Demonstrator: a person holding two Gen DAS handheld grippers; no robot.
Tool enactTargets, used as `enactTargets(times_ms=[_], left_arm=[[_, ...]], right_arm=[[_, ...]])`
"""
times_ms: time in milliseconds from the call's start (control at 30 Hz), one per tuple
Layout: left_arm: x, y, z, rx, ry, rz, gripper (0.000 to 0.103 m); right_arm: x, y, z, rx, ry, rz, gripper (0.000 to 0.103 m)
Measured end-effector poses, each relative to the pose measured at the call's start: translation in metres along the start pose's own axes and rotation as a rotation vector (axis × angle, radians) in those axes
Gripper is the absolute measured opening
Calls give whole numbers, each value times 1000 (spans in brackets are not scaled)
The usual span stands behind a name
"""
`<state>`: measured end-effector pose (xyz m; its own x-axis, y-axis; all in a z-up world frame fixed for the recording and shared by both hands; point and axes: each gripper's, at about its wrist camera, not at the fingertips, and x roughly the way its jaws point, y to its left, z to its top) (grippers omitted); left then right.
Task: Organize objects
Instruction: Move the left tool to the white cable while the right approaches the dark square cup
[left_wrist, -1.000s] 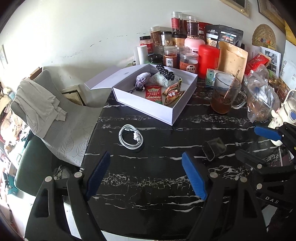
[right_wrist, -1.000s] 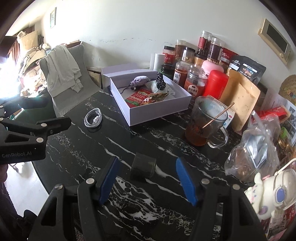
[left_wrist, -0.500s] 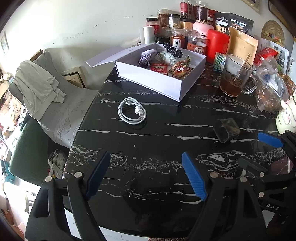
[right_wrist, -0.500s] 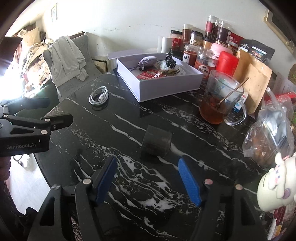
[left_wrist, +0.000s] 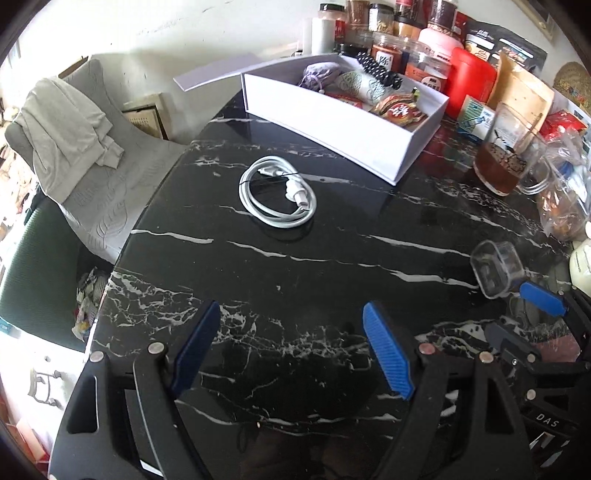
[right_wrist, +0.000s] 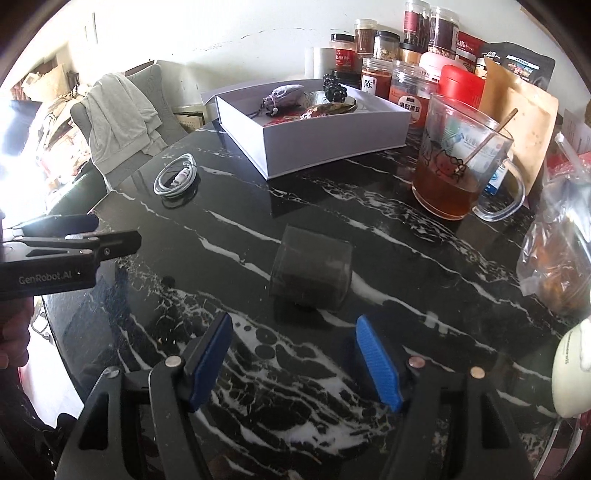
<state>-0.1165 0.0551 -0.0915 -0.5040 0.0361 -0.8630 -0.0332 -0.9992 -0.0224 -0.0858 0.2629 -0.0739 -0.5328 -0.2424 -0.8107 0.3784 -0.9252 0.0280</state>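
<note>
A small clear plastic box (right_wrist: 310, 272) lies on the black marble table (right_wrist: 406, 266), just ahead of my open, empty right gripper (right_wrist: 293, 363); it also shows in the left wrist view (left_wrist: 498, 268). A coiled white cable (left_wrist: 277, 194) lies mid-table, well ahead of my open, empty left gripper (left_wrist: 291, 350); it shows in the right wrist view (right_wrist: 176, 177) too. An open white box (left_wrist: 343, 110) holding a purple pouch, snack packets and black beads stands behind the cable, also seen from the right (right_wrist: 314, 125).
A glass mug of tea (right_wrist: 458, 166) with a stick stands right of the white box. Jars, a red canister (right_wrist: 461, 86) and bags crowd the back right. A plastic bag (right_wrist: 557, 254) lies right. A grey chair with clothing (left_wrist: 74, 125) stands left of the table.
Both grippers have moved forward and lower over the table. The clear box and the cable now look larger and closer. Both grippers stay open.
</note>
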Motion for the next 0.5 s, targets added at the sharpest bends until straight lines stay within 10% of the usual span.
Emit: enactTargets(times_ms=[500], left_arm=[[49,17,43,-35,39,-1,79]], right_arm=[[27,-10,21,24,15,13,70]])
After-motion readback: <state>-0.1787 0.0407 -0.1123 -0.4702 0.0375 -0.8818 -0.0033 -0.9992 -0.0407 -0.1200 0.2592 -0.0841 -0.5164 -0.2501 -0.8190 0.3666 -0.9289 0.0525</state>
